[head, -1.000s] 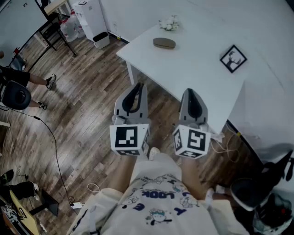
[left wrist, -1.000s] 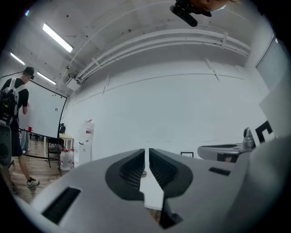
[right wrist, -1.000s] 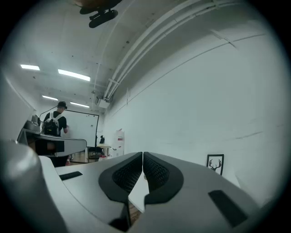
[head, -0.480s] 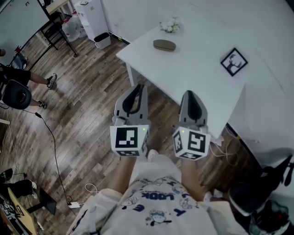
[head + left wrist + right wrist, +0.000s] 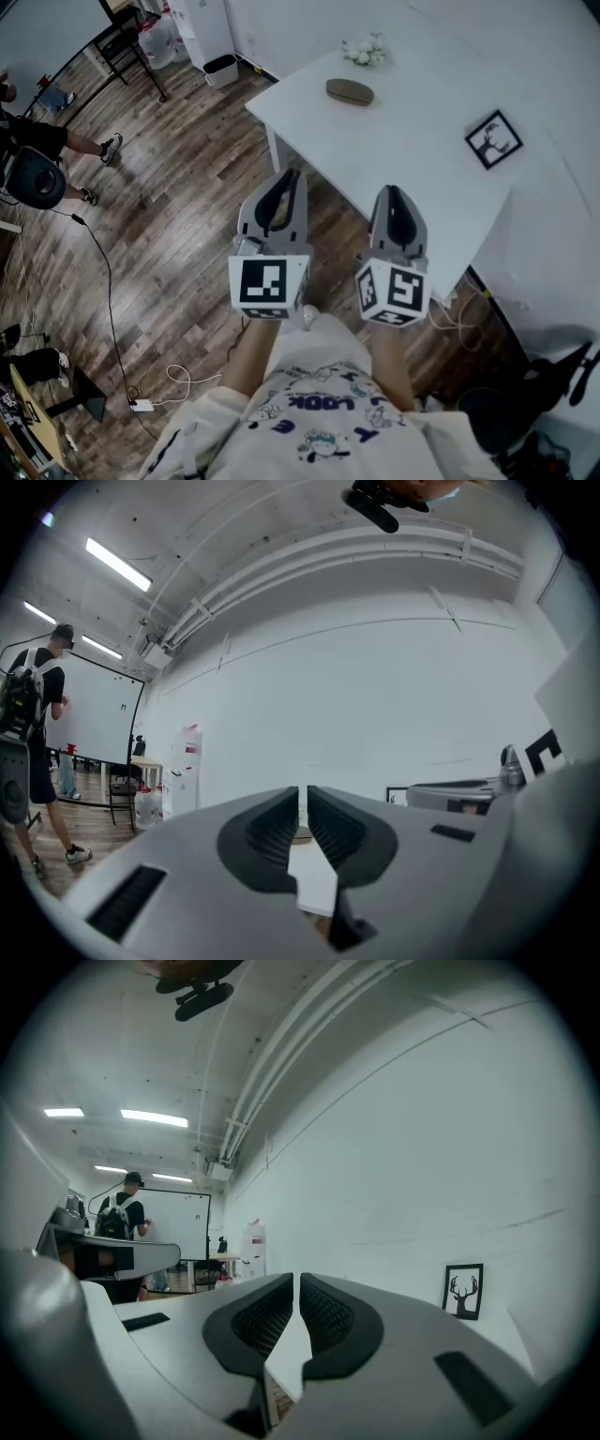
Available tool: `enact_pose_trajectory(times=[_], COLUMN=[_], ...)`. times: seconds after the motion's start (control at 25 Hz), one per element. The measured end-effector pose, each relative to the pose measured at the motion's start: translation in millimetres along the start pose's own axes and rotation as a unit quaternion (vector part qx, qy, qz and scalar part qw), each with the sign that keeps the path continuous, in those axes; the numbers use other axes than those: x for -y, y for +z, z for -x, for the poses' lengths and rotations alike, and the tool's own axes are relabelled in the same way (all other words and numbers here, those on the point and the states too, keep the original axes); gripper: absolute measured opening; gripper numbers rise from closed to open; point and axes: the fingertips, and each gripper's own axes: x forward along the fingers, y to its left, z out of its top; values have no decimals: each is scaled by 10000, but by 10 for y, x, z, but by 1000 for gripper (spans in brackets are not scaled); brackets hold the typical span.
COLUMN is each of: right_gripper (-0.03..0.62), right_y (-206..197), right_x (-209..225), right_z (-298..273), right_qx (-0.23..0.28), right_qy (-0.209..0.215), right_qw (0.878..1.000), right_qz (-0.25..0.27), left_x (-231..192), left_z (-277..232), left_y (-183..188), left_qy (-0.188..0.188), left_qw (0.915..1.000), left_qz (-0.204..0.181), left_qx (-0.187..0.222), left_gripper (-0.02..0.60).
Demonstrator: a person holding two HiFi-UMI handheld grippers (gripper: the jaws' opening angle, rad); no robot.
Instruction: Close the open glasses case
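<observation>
Brown glasses case [image 5: 350, 91] on white table [image 5: 412, 159]

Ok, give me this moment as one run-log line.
stage: pre-reach | left gripper: shut, empty | right gripper: shut, empty | glasses case: on white table, near flowers, untouched, lid state unclear

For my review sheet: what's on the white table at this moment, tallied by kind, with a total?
Glasses case: 1
Bunch of white flowers: 1
Framed deer picture: 1
Total: 3 things on the white table
</observation>
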Motion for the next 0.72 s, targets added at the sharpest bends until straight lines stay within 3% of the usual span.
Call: enact_pose_trajectory(times=[0.32,0.72], right_gripper=[6,6], right_y=[-172,-374], right_x=[56,298], right_z=[-883,-2509], right_qx=[-147,-571], right_qy=[-7,-408], right_qw=[9998,9971], right_qz=[94,298], left_x=[-434,-1082], left_z=[-815,-2460], left_y=[-220,-403], left_qy=[-18,-580], left_qw=[9998,9970], left_qz=[111,115], left_qx=[-145,-497], left_gripper=[29,29])
